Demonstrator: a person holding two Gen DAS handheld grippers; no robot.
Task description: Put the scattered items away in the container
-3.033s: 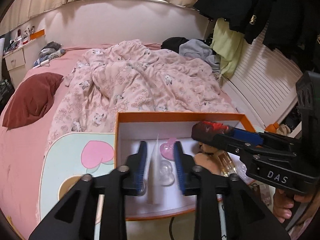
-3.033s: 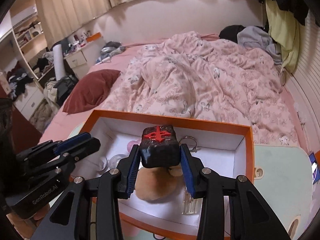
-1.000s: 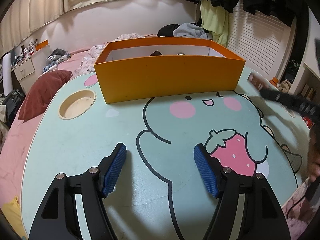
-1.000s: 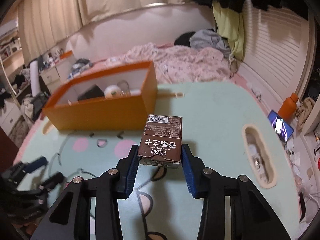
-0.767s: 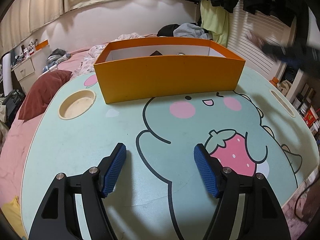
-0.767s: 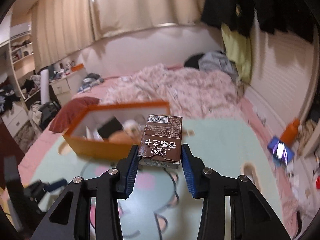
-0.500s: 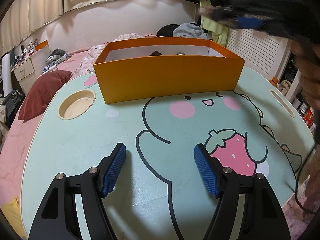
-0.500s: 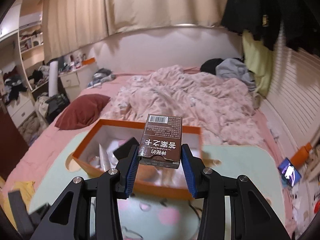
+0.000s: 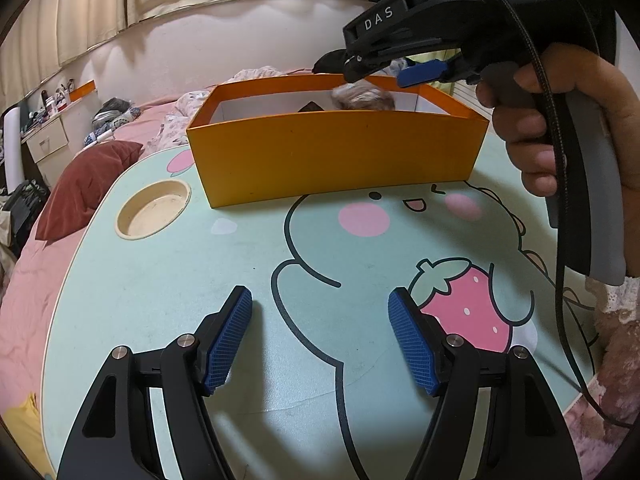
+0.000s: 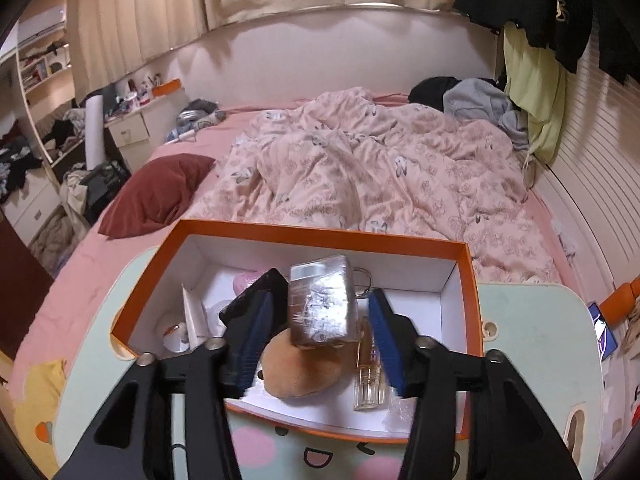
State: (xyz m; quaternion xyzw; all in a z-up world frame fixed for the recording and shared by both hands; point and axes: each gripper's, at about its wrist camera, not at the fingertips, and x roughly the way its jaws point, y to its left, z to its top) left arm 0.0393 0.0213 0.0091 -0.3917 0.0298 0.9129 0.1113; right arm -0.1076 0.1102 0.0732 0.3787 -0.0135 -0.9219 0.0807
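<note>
Right tool [image 10: 320, 332] over orange box [image 10: 320, 236], jaws just opening; wrapped carton [image 10: 322, 300] loose between pads, blurred. Left tool [image 9: 320, 340] open, empty, above surface [image 9: 160, 272] at 6 o'clock.

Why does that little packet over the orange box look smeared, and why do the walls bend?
Right wrist view: the packet is motion-blurred, loose between the right gripper pads as its jaws have just been opening over the box; the bed behind is sharp. Both views: a fisheye lens curves straight lines and darkens corners. Left wrist view: sharp apart from that same blur.
</note>
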